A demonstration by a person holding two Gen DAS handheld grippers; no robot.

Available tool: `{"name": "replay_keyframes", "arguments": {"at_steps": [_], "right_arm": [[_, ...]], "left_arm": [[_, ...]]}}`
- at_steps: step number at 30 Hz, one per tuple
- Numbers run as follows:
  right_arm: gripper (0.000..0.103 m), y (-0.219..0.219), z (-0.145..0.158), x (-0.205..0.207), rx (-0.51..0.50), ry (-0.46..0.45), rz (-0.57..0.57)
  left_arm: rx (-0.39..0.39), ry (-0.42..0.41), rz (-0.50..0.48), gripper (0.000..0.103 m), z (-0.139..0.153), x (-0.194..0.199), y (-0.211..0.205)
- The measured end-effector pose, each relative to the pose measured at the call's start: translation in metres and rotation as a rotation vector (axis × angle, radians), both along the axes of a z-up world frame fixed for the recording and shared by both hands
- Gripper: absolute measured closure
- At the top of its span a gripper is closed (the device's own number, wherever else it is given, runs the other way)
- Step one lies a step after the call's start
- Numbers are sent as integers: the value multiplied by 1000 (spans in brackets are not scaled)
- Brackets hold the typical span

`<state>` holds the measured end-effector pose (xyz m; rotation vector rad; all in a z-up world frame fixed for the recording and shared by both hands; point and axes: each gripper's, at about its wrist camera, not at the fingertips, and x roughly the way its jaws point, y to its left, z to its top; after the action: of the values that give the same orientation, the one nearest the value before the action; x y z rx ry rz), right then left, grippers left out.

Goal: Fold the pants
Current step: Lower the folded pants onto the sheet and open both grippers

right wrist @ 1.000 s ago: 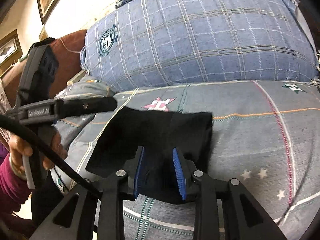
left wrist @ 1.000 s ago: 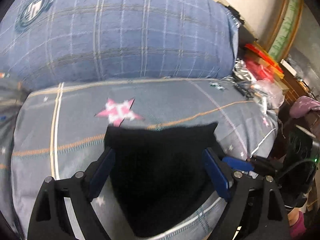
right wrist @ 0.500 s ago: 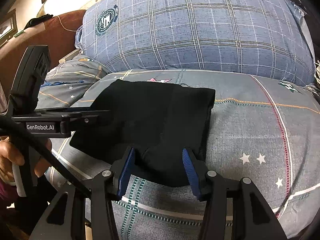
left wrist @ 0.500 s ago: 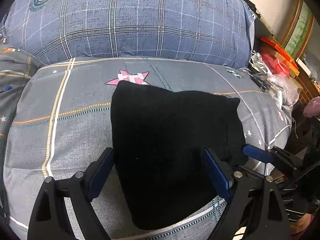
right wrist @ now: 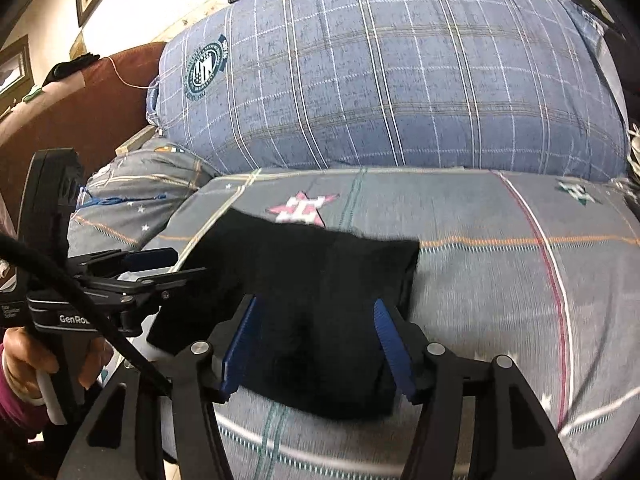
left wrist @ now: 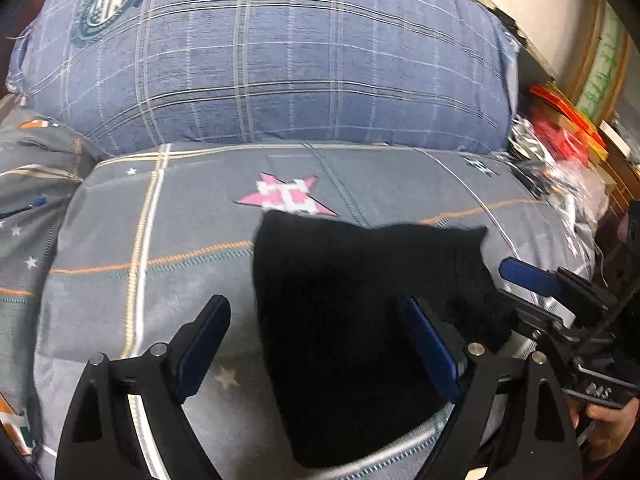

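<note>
The black pants (left wrist: pixel 360 300) lie folded into a compact block on the grey star-print quilt (left wrist: pixel 120 240); they also show in the right wrist view (right wrist: pixel 312 288). My left gripper (left wrist: pixel 316 340) is open and empty, its right finger over the pants' near part, its left finger over bare quilt. My right gripper (right wrist: pixel 316 344) is open and empty above the near edge of the pants. The right gripper also shows at the right of the left wrist view (left wrist: pixel 560 292), and the left gripper at the left of the right wrist view (right wrist: pixel 132 268).
A big blue plaid pillow (left wrist: pixel 260 60) lies behind the pants. A pink star patch (left wrist: pixel 286 196) is just beyond them. Red boxes and plastic bags (left wrist: pixel 560 148) clutter the far right. A brown headboard (right wrist: pixel 72 116) stands at the left.
Both grippers have drawn back from the pants. The right gripper's jaws have opened wider and let the cloth go. The left gripper has shifted left, so the pants sit to its right.
</note>
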<state>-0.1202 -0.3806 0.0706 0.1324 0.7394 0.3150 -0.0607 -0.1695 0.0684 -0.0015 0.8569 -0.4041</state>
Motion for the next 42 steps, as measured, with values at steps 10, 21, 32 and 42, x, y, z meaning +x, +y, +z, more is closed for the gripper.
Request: {"name": "replay_keyframes", "arguments": {"at_steps": [10, 21, 32, 42], "right_arm": [[36, 4, -19, 41, -11, 14, -24], [31, -7, -44, 55, -19, 30, -62], [24, 2, -18, 13, -45, 31, -55], [20, -1, -27, -6, -60, 59, -74]], "left_arm": [[-17, 57, 63, 15, -20, 43, -2], [-65, 92, 86, 7, -38, 57, -6], [-45, 18, 82, 7, -12, 28, -4], [-36, 19, 92, 7, -9, 3, 0]]}}
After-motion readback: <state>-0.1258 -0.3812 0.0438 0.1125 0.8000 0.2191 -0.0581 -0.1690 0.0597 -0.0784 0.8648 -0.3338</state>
